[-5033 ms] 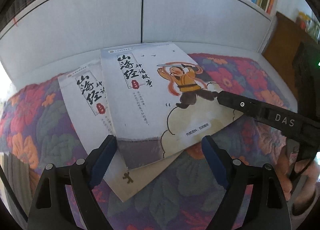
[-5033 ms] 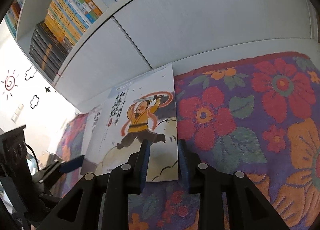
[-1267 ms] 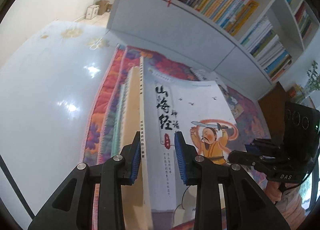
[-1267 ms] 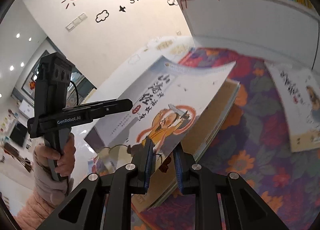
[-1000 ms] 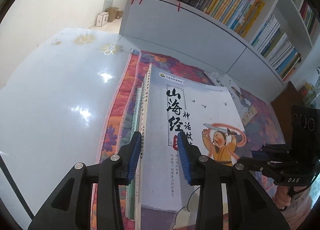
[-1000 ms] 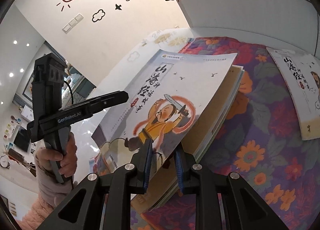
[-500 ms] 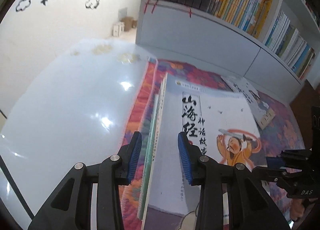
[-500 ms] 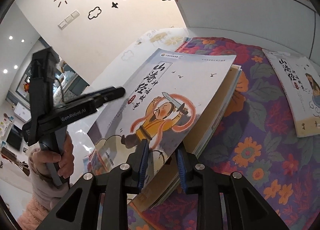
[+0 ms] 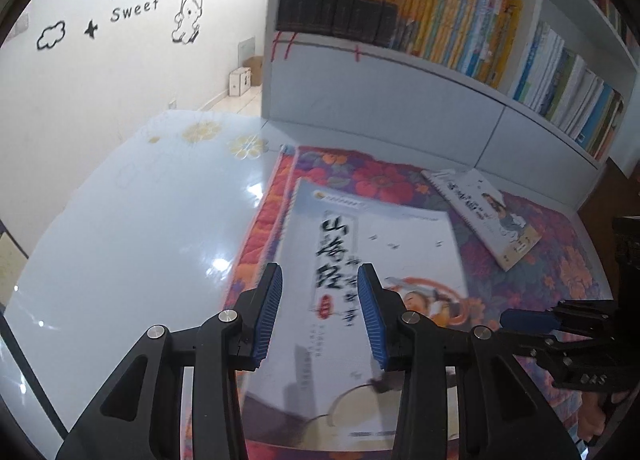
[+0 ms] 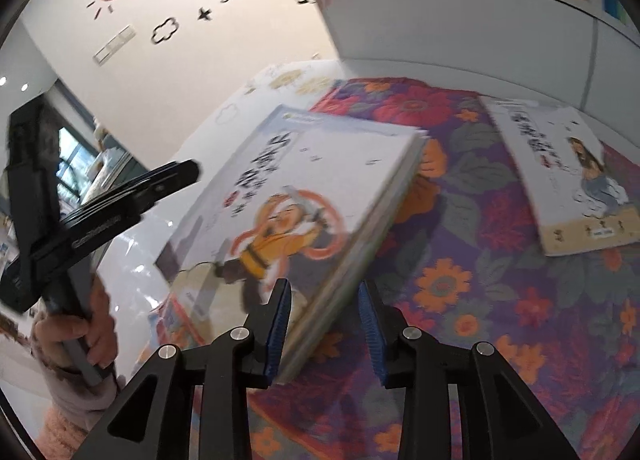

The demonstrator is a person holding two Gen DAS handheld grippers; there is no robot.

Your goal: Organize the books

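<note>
— What has changed since a second ago?

— Your left gripper (image 9: pixel 320 316) held the top book's spine edge then; now its blue pads stand apart over the cover and press on nothing. The book with the sword figure (image 9: pixel 372 292) lies flat on the stack (image 10: pixel 360 260), where before you both carried it tilted above the pile. Your right gripper (image 10: pixel 324 324) has just been widening its jaws; the stack's near corner sits between them, but the pads no longer pinch it. Both grippers have drawn back and up a little from the books.

— And the other book?

— The second book (image 10: pixel 560 180) lies alone on the flowered cloth (image 10: pixel 480 300), off to the right, well apart from the stack, near the white cabinet front (image 9: pixel 400 100). Five seconds ago it lay half under the book you have now stacked.

— Where is the room to move?

— On your left, the glossy white tabletop (image 9: pixel 140 220) is bare up to the wall with the lettering. The stack's left edge runs along the cloth's border, just beside that bare top. To the right of the stack, a broad strip of cloth lies open between it and the lone book. Behind both, the cabinet front closes the far side, with the bookshelf (image 9: pixel 460 32) above it. In the right wrist view your left hand (image 10: pixel 76 336) grips its handle at the far left, clear of the stack.
</note>
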